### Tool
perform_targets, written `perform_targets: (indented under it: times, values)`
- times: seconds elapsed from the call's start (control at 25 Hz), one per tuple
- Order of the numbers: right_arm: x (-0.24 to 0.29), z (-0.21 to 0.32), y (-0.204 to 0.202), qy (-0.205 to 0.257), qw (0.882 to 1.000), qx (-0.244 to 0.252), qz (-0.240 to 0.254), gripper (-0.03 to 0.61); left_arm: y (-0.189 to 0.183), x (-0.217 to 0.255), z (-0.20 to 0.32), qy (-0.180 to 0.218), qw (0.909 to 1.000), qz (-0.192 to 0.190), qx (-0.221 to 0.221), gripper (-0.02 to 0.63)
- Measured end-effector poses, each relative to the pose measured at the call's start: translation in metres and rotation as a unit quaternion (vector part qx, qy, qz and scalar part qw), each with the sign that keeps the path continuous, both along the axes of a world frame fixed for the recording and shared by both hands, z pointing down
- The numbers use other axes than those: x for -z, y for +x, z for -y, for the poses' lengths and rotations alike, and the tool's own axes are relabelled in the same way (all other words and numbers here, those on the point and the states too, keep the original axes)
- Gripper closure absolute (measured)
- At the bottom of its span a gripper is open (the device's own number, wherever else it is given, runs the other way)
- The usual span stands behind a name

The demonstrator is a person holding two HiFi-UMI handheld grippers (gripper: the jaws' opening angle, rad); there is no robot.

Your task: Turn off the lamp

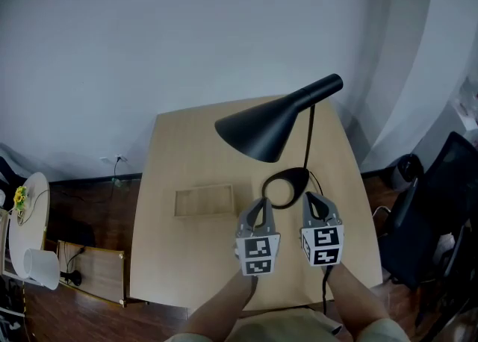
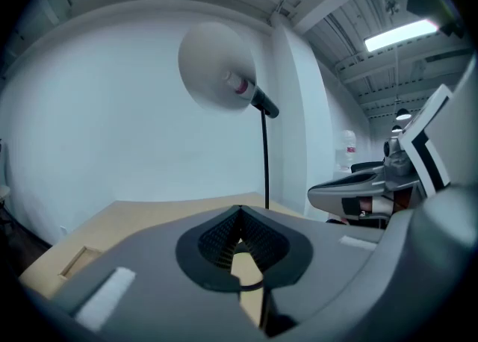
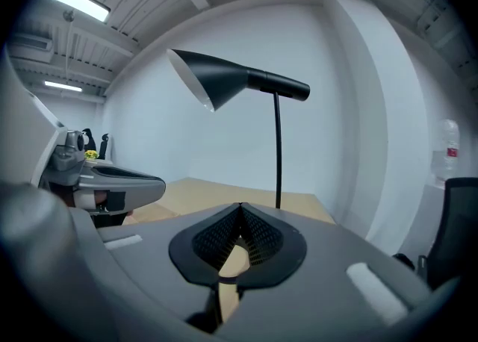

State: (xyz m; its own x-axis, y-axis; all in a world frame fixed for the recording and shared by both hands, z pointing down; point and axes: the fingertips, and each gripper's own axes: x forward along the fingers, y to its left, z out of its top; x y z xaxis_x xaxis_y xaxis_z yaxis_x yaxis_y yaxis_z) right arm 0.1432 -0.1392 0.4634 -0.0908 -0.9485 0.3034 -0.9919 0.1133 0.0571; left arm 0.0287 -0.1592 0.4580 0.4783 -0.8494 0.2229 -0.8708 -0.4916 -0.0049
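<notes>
A black desk lamp (image 1: 280, 124) stands on the wooden table (image 1: 187, 154), its cone shade tilted left and its ring base (image 1: 286, 186) near the table's middle right. The shade looks unlit; in the left gripper view the lamp shade (image 2: 211, 78) shows pale inside, and in the right gripper view the lamp shade (image 3: 213, 79) hangs up left of its thin stem. My left gripper (image 1: 261, 206) and right gripper (image 1: 319, 203) sit side by side just in front of the base, both shut with nothing held. Their tips touch in the left gripper (image 2: 237, 212) and right gripper (image 3: 240, 210) views.
A shallow wooden tray (image 1: 203, 200) lies on the table left of the grippers. A black cable (image 1: 323, 288) runs off the front edge. A white round side table (image 1: 30, 221) with a cup stands far left, a dark office chair (image 1: 437, 213) to the right. A white wall lies behind.
</notes>
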Motion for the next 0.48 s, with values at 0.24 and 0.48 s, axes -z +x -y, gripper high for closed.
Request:
perform_targets:
  times: [0.24, 0.48]
  values:
    - [0.019, -0.048, -0.041, 0.012, 1.000, -0.021, 0.006, 0.578, -0.053, 0.013, -0.044, 0.008, 0.9999, 0.003, -0.008, 0.614]
    - [0.054, -0.109, -0.081, 0.039, 0.999, -0.030, 0.014, 0.578, -0.097, 0.043, -0.100, 0.024, 0.9994, -0.016, -0.020, 0.614]
